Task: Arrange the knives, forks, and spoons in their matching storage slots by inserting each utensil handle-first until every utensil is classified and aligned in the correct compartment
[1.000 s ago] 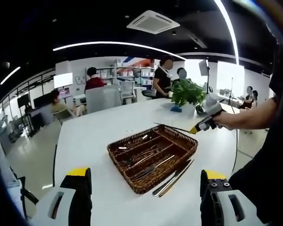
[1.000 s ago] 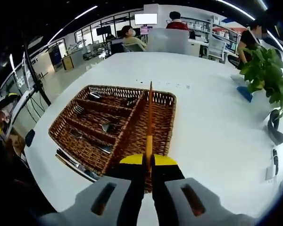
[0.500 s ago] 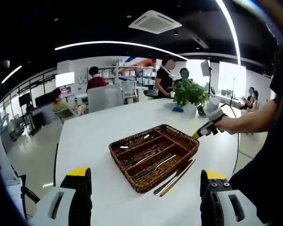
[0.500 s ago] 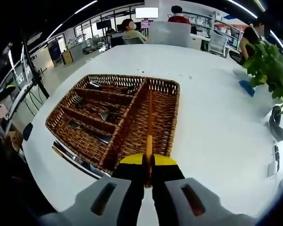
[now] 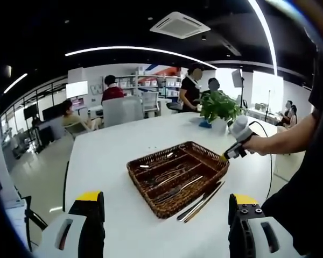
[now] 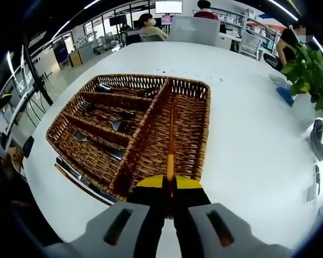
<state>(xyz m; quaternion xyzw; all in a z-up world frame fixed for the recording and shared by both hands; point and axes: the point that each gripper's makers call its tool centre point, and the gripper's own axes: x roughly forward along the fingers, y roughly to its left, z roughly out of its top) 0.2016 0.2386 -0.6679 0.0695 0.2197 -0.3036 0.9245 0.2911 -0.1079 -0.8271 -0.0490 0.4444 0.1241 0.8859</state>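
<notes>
Knife (image 6: 171, 134) clamped thin and stiff in my right gripper (image 6: 169, 185), over basket (image 6: 202, 129)'s long slot; light, slippery, best pinched by handle. Left gripper (image 5: 164, 215) gapes empty.

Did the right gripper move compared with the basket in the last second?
Yes. In the left gripper view, the right gripper has come down from above the basket rim to its far edge, lowering its stick into the large compartment.

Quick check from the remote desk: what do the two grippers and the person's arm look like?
The left gripper has pale grey fingers with slotted sides, black inner faces and yellow tips. The right gripper is built the same: grey slotted fingers, black inside, yellow tips. In the left gripper view its light grey body carries a dark cable; the person's sleeve is dark.
</notes>
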